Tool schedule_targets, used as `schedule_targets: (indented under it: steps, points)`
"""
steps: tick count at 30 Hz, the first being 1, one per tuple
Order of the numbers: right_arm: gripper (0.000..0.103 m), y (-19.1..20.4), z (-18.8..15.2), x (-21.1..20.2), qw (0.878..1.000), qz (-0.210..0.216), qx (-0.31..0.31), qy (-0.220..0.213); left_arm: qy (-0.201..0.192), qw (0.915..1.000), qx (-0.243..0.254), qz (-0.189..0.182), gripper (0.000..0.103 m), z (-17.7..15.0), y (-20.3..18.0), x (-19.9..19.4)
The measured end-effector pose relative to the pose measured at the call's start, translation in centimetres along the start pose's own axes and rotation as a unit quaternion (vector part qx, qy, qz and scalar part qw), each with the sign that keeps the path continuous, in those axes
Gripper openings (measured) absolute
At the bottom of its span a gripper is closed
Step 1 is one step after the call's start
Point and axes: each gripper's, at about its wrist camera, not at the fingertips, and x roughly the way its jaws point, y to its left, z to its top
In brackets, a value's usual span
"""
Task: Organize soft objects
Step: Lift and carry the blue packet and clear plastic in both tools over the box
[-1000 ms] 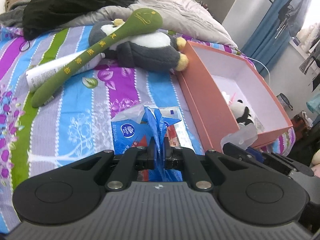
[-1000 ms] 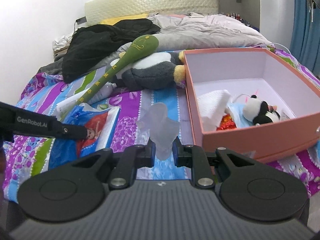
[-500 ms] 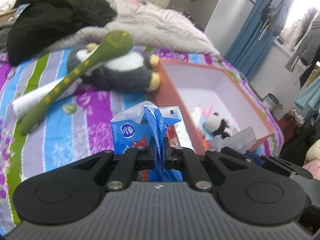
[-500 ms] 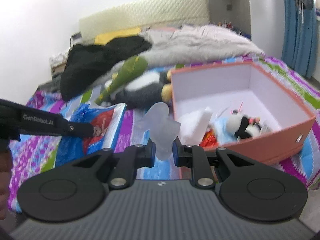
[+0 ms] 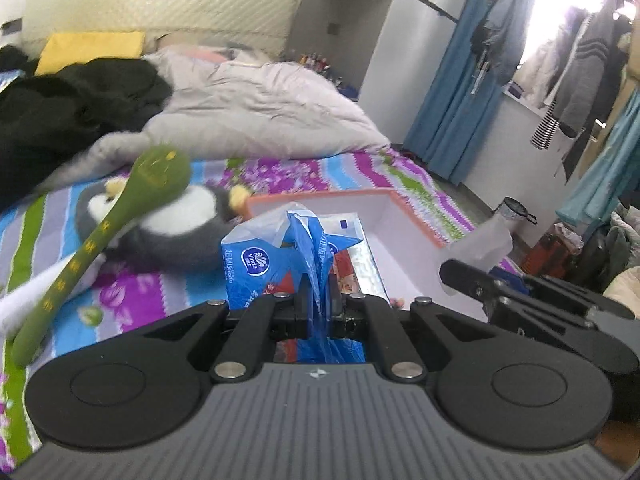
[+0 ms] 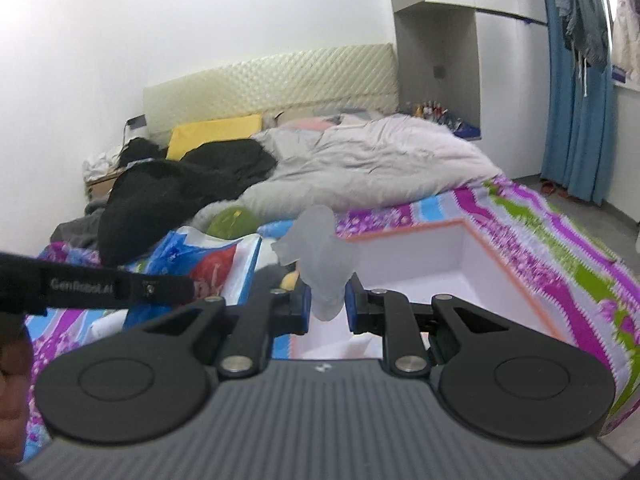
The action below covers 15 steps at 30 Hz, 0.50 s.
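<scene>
1. While the left gripper pinches only a thin fold of the blue tissue pack, with its jaws pressed nearly together on the wrapper, most of the pack hangs free ahead of the fingers; that film looks slippery, so I judge it could slide out or tear if the hand swings fast.
2. Between the narrowly parted jaws of the right gripper sits a soft, cloudy-clear squishy thing, gripped at its lower end and sticking up past the fingertips. It looks squeezable, so it may squirt out or flop sideways on a jolt.
3. Just ahead of and below both tools lies the pink box, open-topped, with white walls inside. Its near rim sits close under the right gripper's fingers, and the dangling pack could catch on that edge if it is lowered too early. What already lies in the box is hidden in these views.
4. To the left of the left gripper, a grey and white plush penguin rests against the box's far corner, with a long green plush stick lying over it. A low sweep that way would knock them.
5. Seen from the right wrist, the other tool's arm reaches in from the left, near the pack; the two tools could clash if both head for the box together.
6. Over the box the air is open, and the striped bedsheet on the right lies bare. Farther back, a grey duvet and black clothes crowd the bed.
</scene>
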Motion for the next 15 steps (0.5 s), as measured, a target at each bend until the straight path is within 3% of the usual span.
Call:
schedule_targets:
  steps: [9,15]
  points:
    - [0.021,-4.3,2.7,2.9,0.999,-0.029,0.008,0.028,0.012,0.9993,0.022,-0.028,0.006,4.5,-3.6,3.7]
    - [0.021,-6.8,1.9,6.9,0.995,-0.049,0.013,0.081,0.084,0.9951,0.014,-0.05,0.006,5.6,-4.2,9.8]
